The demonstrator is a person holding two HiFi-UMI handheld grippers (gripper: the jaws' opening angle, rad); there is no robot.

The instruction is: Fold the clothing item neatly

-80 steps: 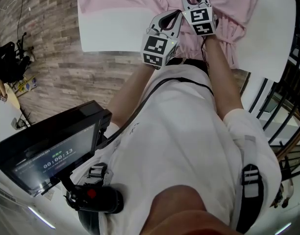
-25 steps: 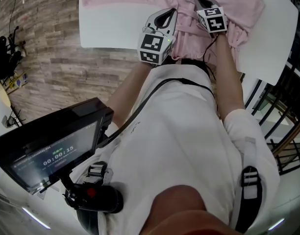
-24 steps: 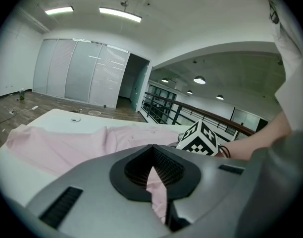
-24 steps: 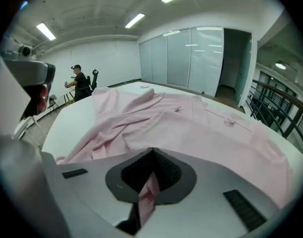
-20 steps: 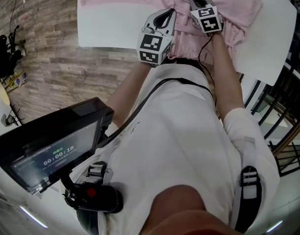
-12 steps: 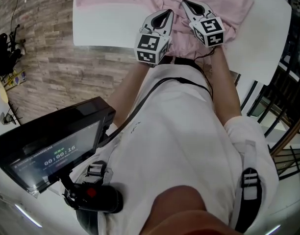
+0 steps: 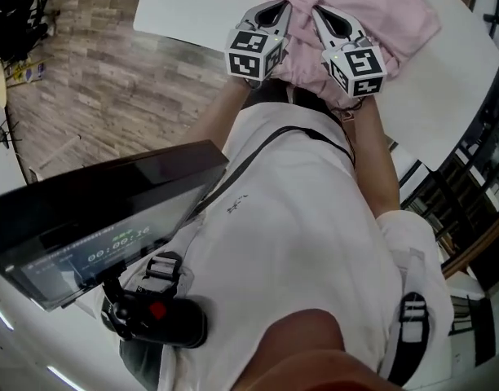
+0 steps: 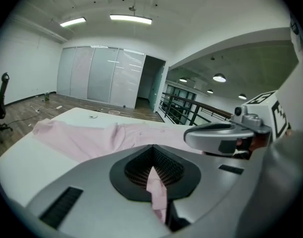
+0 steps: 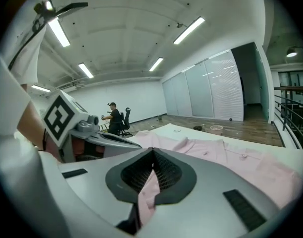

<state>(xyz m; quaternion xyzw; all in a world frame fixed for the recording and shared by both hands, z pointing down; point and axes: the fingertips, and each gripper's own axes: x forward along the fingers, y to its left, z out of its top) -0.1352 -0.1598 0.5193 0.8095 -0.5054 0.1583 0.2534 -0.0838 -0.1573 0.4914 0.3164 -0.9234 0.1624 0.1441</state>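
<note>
A pink shirt (image 7: 372,10) lies crumpled on the white table (image 7: 180,10) at the top of the head view. My left gripper (image 7: 279,6) and right gripper (image 7: 318,10) sit side by side at the shirt's near edge, close to my body. In the left gripper view the left gripper (image 8: 153,156) is shut on a pink fold (image 8: 156,190), with the rest of the shirt (image 8: 87,138) spread beyond. The right gripper (image 9: 152,156) is likewise shut on a pink fold (image 9: 148,190); more of the shirt (image 9: 235,160) lies ahead. Each gripper shows in the other's view.
Wooden floor (image 7: 94,72) lies left of the table. A black railing (image 7: 470,177) runs along the right. A black screen (image 7: 94,218) hangs at my chest. Far off, a person (image 9: 112,115) sits by an office chair.
The right gripper has risen and swung in beside the left one, bringing its pink fold along. The left gripper shifted a little. Both stayed shut on the cloth.
</note>
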